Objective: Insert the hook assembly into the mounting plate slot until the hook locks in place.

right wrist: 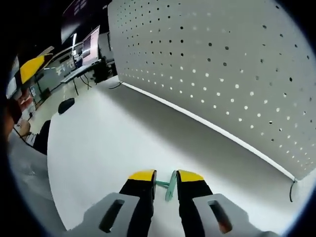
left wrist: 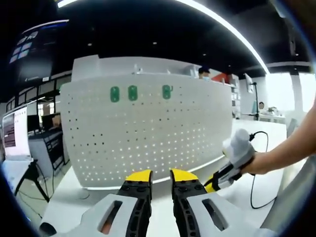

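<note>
Standing on a white table (right wrist: pixel 98 148), the pegboard (left wrist: pixel 148 133) faces both hand-held grippers: right (right wrist: pixel 165 177) pinching a green hook (right wrist: pixel 169 187), left (left wrist: pixel 161 175) empty, parted.

A pegboard (left wrist: pixel 148 133) stands upright on the table (left wrist: pixel 74 200), three hooks (left wrist: pixel 132 93) mounted in a row near its top; before it, to the right, the right gripper (left wrist: pixel 217 181) reaches in; a hook (right wrist: pixel 170 186) sits between the right gripper (right wrist: pixel 166 177) jaws, above the table (right wrist: pixel 98 148); the pegboard (right wrist: pixel 222 74) rises beyond
</note>
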